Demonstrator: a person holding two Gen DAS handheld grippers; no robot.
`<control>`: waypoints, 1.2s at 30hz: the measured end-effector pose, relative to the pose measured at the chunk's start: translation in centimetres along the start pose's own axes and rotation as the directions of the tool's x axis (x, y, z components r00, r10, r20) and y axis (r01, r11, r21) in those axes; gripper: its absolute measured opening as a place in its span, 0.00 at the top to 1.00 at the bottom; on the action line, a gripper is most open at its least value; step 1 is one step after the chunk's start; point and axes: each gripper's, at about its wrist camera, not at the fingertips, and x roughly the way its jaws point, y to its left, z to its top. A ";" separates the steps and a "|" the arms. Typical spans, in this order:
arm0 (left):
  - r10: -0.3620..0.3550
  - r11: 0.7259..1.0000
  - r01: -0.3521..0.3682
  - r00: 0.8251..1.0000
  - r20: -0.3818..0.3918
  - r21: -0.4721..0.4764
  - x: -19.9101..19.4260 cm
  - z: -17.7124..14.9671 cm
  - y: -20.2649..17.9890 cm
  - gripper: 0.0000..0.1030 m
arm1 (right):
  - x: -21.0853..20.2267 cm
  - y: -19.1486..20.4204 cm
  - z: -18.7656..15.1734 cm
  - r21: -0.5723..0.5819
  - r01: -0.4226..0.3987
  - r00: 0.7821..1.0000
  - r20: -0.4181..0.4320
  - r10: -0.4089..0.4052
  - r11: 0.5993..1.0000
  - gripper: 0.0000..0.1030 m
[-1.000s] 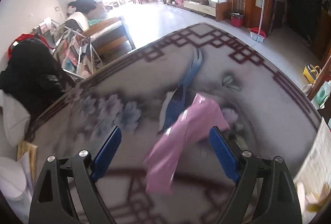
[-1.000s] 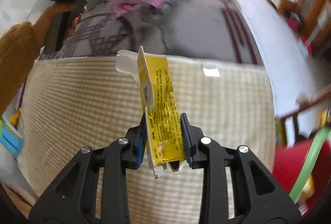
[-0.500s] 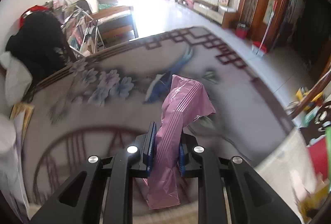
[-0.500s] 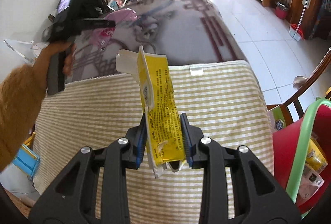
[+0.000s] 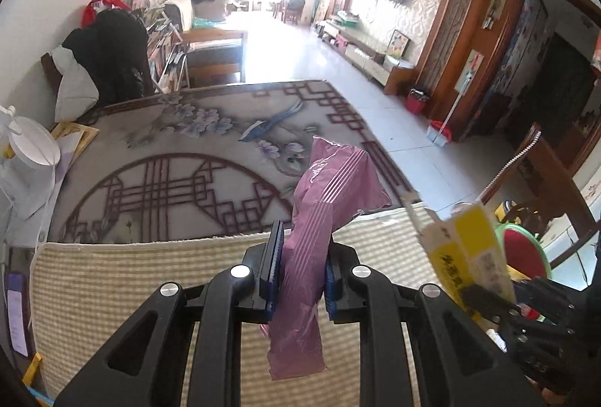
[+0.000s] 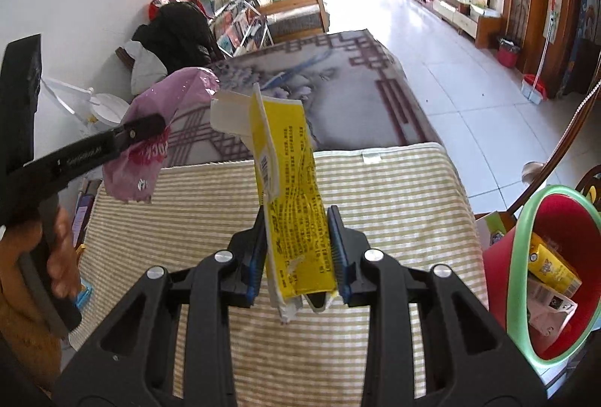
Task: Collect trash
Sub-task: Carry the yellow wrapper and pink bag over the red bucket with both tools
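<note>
two pieces of trash are in hand at once. the left gripper [image 5: 300, 270] is clamped tight on a pink plastic wrapper [image 5: 319, 230] at the centre of its frame, and the right gripper [image 6: 296, 256] is clamped on a yellow packet [image 6: 291, 204], also mid-frame. the red bin [image 6: 548, 271] with the green rim sits at the lower right of the right wrist view, already holding some packaging, beside the striped mat [image 6: 375, 189].

the likeliest trouble, as i judge it: both wrappers are thin and floppy, held only at their lower part, so a quick swing toward the bin could let one slide out and drop on the mat or the floor. the bin sits off to the right, so the left gripper has the longer reach and would have to cross past the right one; the two tools could knock together. a light wrapper may also cling to a pad on release and miss the opening.

a second ago the left jaws were wide apart around the pink wrapper lying on the patterned rug [image 5: 210, 159]; now they are closed on it, lifted over the mat. the yellow packet was gripped throughout.
</note>
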 end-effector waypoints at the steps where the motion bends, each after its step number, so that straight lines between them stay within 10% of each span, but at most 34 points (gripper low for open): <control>1: 0.007 1.000 -0.007 1.000 0.008 0.010 -0.4 -0.1 -0.3 0.84 | -0.3 0.1 0.0 0.001 -0.003 1.000 0.008 0.003 1.000 0.71; 36: 0.077 0.997 -0.077 0.997 -0.003 -0.013 -2.1 -2.5 -5.6 0.84 | -4.2 -5.9 -0.9 0.019 -0.022 0.998 0.057 0.021 1.000 0.71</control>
